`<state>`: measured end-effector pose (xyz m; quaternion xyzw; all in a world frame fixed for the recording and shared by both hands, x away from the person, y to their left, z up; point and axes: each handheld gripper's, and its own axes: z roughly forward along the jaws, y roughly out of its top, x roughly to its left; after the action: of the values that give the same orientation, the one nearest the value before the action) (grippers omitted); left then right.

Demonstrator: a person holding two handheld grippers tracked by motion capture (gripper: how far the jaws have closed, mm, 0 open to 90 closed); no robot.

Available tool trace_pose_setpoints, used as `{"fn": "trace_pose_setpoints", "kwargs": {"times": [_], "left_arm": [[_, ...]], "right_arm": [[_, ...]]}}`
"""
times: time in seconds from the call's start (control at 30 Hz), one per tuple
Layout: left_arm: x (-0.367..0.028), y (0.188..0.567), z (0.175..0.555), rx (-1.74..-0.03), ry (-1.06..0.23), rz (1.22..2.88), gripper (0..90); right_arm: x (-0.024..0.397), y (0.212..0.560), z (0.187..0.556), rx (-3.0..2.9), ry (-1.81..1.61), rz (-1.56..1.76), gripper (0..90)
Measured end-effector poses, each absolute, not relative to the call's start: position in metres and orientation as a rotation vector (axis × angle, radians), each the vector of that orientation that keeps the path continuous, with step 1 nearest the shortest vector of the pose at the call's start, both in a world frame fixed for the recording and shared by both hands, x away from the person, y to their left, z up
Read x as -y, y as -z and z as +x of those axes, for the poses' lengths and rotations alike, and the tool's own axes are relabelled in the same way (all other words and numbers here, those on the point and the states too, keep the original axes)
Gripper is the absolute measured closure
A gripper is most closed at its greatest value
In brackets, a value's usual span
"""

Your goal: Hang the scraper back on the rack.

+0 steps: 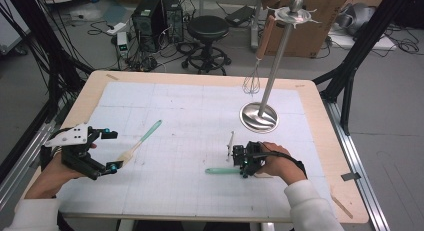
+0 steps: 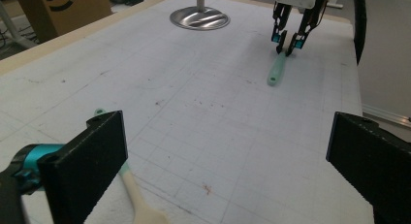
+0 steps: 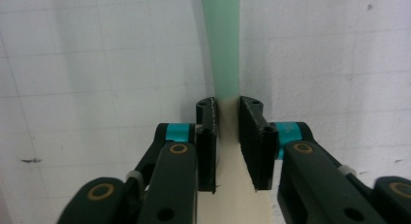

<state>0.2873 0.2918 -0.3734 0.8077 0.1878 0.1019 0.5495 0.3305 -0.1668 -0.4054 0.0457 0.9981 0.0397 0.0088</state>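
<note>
The right gripper (image 1: 243,163) stands over a green-handled utensil (image 1: 222,170) lying flat on the worktop (image 1: 200,141), in front of the person's right hand. In the right gripper view its jaws bracket the utensil (image 3: 221,49) where the green handle meets the cream part: the long axis runs straight ahead between the jaws, the green handle away from the camera, the cream part back beneath it. The jaws stand narrowly apart, close on either side of the utensil; a thin gap shows at the left pad, so a firm clamp can't be confirmed. Seen from the high view, the handle points toward the left hand and lies roughly along the near edge of the worktop.

The left gripper (image 1: 107,151) is held well apart from it, jaws wide open on nothing, beside a second green-handled utensil (image 1: 142,141) that lies slanted near its lower jaw. A whisk (image 1: 255,71) hangs from a metal stand (image 1: 260,116) beyond.
</note>
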Motion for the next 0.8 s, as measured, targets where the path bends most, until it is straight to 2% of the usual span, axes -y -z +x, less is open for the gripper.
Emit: {"fn": "trace_pose_setpoints", "kwargs": {"times": [0.3, 0.8], "left_arm": [[-0.291, 0.374, 0.287, -0.442, -0.242, 1.915, 1.7], [-0.29, 0.374, 0.287, -0.443, -0.244, 1.925, 1.7]], "right_arm": [[0.166, 0.404, 0.326, -3.098, -0.121, 0.138, 80.6], [0.204, 0.365, 0.322, -3.049, -0.5, 0.264, 80.6]]}}
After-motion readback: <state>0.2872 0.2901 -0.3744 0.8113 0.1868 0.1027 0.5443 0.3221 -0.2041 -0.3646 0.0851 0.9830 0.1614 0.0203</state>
